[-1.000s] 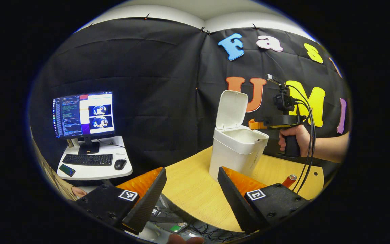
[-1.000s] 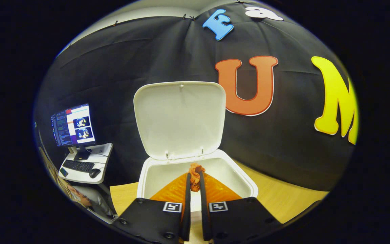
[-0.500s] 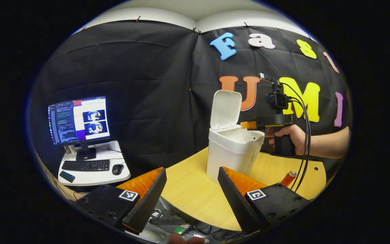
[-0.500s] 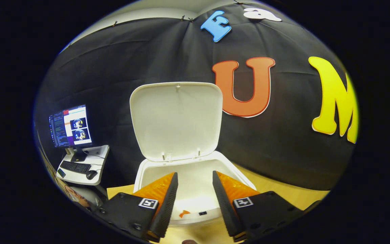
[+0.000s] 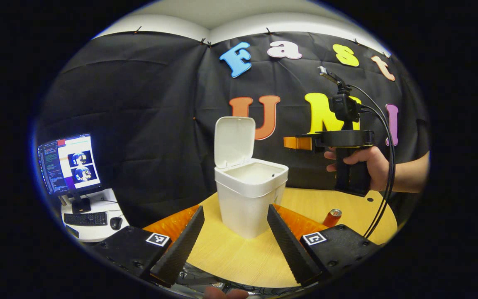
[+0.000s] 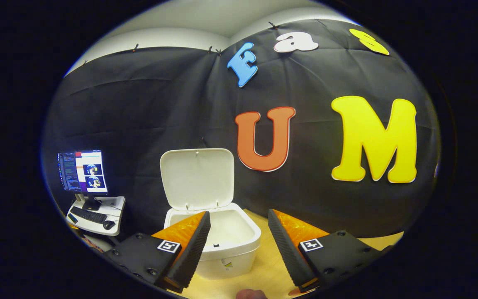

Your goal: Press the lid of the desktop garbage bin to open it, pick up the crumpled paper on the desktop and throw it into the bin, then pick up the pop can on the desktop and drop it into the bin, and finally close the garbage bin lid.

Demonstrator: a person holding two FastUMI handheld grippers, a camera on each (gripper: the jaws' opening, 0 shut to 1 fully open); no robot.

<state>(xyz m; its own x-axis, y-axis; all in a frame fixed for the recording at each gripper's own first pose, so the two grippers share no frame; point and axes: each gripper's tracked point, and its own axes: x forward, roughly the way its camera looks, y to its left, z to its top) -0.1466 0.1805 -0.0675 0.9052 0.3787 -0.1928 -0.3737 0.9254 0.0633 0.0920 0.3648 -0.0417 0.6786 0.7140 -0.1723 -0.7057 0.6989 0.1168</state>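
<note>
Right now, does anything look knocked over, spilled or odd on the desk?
Nothing stands out. The bin stands upright on the desk with its lid raised, and the pop can stands upright beside it. Both sets of tongs, left and right, are open and hold nothing.

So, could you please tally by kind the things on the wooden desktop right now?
Garbage bin, lid up: 1
Pop can: 1
Total: 2
</note>
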